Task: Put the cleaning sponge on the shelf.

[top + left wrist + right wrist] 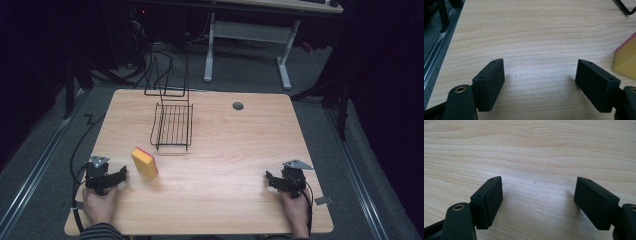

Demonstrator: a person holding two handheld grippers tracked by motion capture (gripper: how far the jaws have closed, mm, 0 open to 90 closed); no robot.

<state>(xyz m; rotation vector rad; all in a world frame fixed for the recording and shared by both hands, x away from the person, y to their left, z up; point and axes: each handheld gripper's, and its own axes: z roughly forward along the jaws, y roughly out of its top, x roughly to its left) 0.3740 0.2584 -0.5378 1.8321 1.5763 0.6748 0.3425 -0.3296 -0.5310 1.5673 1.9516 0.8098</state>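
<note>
A yellow sponge (144, 162) with a pink-red face stands on edge on the wooden table (225, 150), left of centre. In the left gripper view the sponge (625, 62) sits just past my right-hand jaw. My left gripper (121, 175) rests on the table close to the sponge's left, held by a hand. It is open (540, 75), with bare wood between the jaws. My right gripper (270, 179) lies near the table's front right, also open (537, 195) and holding nothing. A black wire rack (172, 125) stands behind the sponge.
A round cable hole (238, 106) sits at the back of the table. A corner of the wire rack (624, 8) shows at the top right of the left gripper view. Black cables (80, 150) trail off the table's left edge. A white-legged desk (250, 30) stands behind.
</note>
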